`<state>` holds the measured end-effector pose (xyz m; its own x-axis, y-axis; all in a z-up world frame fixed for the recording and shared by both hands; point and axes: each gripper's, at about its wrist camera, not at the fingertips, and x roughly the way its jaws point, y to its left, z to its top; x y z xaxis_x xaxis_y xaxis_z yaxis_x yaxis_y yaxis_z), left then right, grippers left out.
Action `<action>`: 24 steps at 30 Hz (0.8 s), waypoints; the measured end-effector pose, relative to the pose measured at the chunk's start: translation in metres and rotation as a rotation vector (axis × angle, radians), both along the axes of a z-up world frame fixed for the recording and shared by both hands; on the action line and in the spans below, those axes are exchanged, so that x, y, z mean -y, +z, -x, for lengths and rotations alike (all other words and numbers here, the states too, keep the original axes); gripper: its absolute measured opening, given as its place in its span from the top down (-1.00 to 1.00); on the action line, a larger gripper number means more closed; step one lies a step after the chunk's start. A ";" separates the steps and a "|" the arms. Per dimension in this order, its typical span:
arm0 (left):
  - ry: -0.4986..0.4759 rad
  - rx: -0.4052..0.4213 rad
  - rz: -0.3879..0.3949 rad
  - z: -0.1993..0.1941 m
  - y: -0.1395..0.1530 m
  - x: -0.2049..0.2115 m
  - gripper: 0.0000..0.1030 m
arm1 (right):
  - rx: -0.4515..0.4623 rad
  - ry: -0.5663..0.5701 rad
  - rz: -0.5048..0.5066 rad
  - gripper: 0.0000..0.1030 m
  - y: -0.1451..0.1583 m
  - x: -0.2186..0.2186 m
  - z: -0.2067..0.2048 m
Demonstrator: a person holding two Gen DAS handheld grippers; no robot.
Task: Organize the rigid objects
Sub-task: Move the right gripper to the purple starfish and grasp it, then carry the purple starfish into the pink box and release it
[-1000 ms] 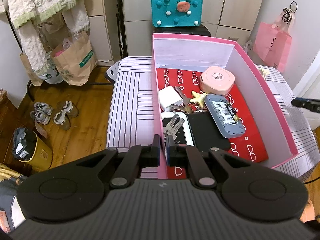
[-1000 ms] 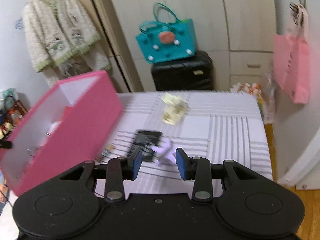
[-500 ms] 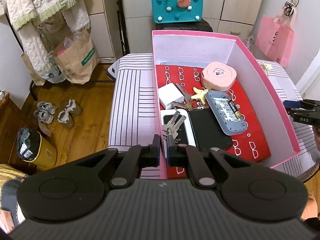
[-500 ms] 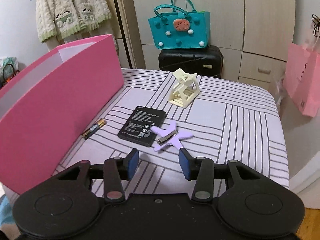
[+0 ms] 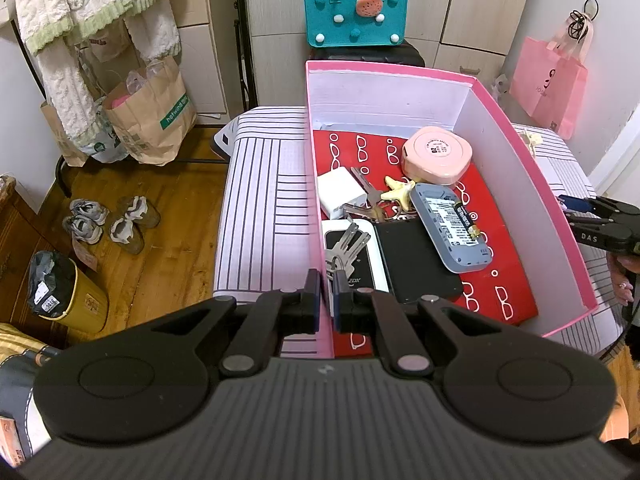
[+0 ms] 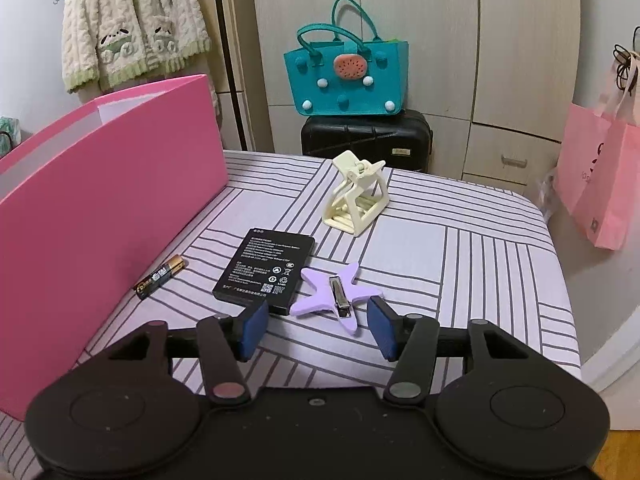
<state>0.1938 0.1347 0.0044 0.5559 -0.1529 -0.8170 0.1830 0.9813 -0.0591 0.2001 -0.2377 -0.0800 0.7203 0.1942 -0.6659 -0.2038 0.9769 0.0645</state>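
Pink box point(image 5: 524, 184) fills centre of left wrist view, sitting on striped counter point(image 5: 260, 200). Inside on red glasses-print liner: pink round case point(image 5: 437, 155) upper right, white charger point(image 5: 341, 193) left, cream star clip point(image 5: 396, 191) beside loose keys, grey device point(image 5: 451, 233) with a battery lying on it, black slab point(image 5: 416, 260) and a key bunch point(image 5: 345, 245) on a white-edged device at lower left. Left gripper point(image 5: 327, 300) at lower centre, jaws pinched together on the box's near left wall, wall edge between the pads.

Right wrist view: same box's pink outer wall point(image 6: 104, 216) along the left side. On counter point(image 6: 480, 264) at centre: purple star hair clip point(image 6: 334, 292), metal clasp up, just ahead of right gripper point(image 6: 318, 330). Flat black phone battery point(image 6: 266, 270) touching or just beside the clip on its left; cannot tell which. AA battery point(image 6: 161, 276) further left, close to box wall. Cream claw clip point(image 6: 358, 198) standing further up frame, apart from the rest. Right jaws roughly half open and opening, nothing between the pads; purple clip lies just beyond the tips, not touched. Right gripper also shows at the right edge of left wrist view point(image 5: 576, 210).

Background, upper frame: teal felt bag point(image 6: 347, 76) on black suitcase point(image 6: 366, 138), pink shopping bag point(image 6: 604, 184) at right, cream cardigan point(image 6: 128, 28) hanging upper left.
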 end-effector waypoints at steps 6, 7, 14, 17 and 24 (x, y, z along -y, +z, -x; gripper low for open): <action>-0.001 0.000 -0.002 0.000 0.000 0.000 0.89 | 0.032 -0.014 0.028 -0.31 -0.005 0.003 -0.002; -0.001 0.000 -0.002 0.000 0.000 0.000 0.89 | 0.039 -0.010 0.032 -0.28 -0.005 0.003 -0.002; -0.007 0.003 -0.007 0.001 -0.001 0.002 0.89 | 0.039 -0.018 0.023 -0.11 -0.001 0.009 -0.001; -0.006 0.002 -0.009 -0.001 -0.002 0.002 0.89 | 0.046 -0.041 0.012 -0.11 0.002 0.014 0.003; 0.005 0.005 -0.008 -0.001 -0.001 0.002 0.89 | 0.057 -0.041 -0.007 -0.11 0.015 0.016 0.016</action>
<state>0.1945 0.1330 0.0035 0.5605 -0.1437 -0.8156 0.1785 0.9827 -0.0505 0.1845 -0.2533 -0.0648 0.7642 0.1687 -0.6226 -0.1673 0.9840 0.0613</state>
